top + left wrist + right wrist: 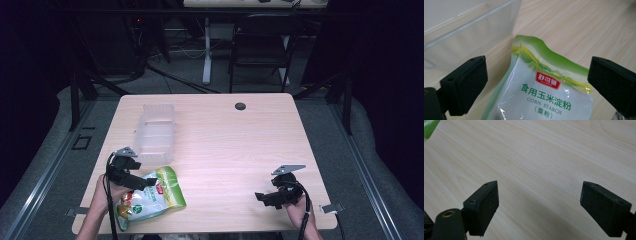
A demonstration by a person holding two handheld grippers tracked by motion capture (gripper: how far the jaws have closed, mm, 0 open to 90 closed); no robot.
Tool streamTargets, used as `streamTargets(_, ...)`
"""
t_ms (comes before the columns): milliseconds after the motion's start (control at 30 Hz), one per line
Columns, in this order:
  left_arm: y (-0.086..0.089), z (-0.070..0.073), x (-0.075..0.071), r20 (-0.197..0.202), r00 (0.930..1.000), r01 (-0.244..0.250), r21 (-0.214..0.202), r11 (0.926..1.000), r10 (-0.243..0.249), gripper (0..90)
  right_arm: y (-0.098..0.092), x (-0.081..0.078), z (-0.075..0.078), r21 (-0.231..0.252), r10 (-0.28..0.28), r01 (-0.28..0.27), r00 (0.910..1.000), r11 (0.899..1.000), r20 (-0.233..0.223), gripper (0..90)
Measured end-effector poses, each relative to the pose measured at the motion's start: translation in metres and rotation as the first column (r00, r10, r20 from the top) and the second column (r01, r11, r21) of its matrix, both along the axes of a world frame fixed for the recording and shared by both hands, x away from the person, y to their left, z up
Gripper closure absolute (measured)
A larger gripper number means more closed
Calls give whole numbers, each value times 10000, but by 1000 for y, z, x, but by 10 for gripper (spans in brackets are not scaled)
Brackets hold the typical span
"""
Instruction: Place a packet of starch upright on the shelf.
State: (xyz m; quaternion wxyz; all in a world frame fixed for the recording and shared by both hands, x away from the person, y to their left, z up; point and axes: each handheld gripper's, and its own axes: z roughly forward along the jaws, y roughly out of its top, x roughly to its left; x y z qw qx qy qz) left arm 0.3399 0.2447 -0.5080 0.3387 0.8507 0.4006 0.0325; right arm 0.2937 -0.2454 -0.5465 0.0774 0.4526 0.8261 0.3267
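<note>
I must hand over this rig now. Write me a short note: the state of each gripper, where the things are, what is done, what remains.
Left gripper: open, jaws on either side of the corn starch bag, not closed on it.
Right gripper: open, holds nothing, over bare table at the near right.
Bag: lies flat at the near left edge.
Clear plastic container: just beyond the bag, looks empty.
Done: nothing gripped yet.
Left: probably close on the bag and move it to the container.

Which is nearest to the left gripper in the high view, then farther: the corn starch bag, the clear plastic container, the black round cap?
From the left gripper:
1. Corn starch bag, lying right under its jaws.
2. Clear plastic container, just beyond it, up the table.
3. Black round cap, near the far edge, to the right.
</note>
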Motion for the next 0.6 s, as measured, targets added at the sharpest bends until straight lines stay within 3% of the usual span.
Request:
streamTargets(300,-9,-11,13,-326,9992,254,486,9985,-239,110,0,0,0,-5,-7,7,10000,10000,2,148)
streamTargets(500,-11,-17,20,-502,9985,249,657,9975,-216,162,0,0,-1,5,15,-15,10000,10000,-16,148)
streamTargets(600,-11,-20,23,-613,9980,202,549,9983,-169,174,0,0,-1,10,19,-19,10000,10000,-15,148)
